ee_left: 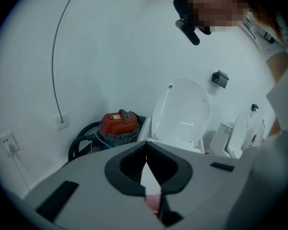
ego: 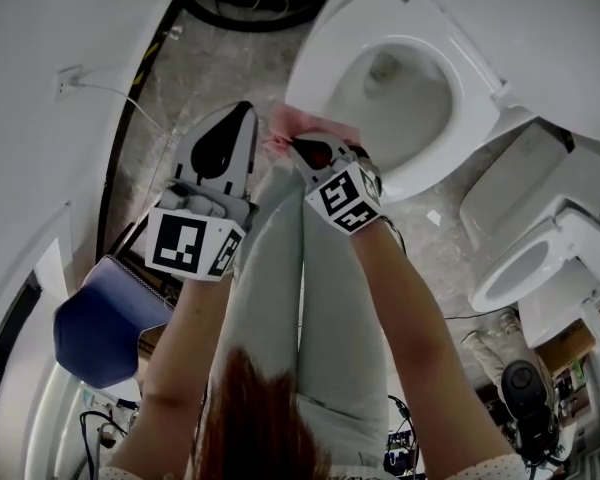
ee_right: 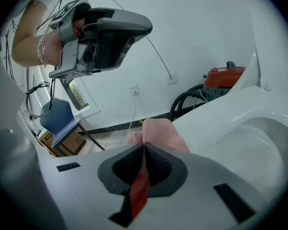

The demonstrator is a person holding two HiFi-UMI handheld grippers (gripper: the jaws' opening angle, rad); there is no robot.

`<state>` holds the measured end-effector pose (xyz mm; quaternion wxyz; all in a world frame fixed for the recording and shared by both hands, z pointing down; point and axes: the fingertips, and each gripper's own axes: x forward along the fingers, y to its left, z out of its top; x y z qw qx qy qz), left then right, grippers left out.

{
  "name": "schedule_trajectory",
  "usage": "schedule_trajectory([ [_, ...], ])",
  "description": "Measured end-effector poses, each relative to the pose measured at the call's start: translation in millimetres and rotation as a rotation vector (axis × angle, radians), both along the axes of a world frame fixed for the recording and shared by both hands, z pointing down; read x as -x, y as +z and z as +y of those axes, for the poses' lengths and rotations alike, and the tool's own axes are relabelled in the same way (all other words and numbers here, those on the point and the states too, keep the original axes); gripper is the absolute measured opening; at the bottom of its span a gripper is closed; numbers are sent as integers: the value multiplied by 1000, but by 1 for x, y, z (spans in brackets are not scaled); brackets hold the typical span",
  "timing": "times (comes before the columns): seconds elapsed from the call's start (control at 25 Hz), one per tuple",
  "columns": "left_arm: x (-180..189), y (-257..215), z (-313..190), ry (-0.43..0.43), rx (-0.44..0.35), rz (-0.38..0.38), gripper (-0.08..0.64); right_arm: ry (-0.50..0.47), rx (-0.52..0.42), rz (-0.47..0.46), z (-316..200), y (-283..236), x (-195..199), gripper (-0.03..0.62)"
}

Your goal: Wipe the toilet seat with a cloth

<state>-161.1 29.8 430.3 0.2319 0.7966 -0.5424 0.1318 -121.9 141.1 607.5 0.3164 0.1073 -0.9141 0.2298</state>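
Right claw [ego: 292,146] is gripping the cloth [ego: 283,123] at the near rim of the toilet seat [ego: 467,98] — seat lying ahead-right; left claw [ego: 246,108] is hovering closed.

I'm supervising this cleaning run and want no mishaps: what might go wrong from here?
The right gripper pinches the pink cloth by one fold, with the bunch ahead of its tips, at the front edge of the toilet seat. The loose part might drag into the open bowl. The left gripper, shut and empty, hangs close beside and might bump the right one.
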Motion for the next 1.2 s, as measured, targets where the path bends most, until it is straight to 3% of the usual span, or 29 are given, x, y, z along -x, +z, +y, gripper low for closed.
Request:
schedule_trajectory([
  [1.0,-2,-2,-4,-34,-4,7,5,-44,-19,10,-40,-1,7,18],
  [1.2,1,0,-3,-41,-1,10,5,-12,-40,16,-58,-1,5,18],
])
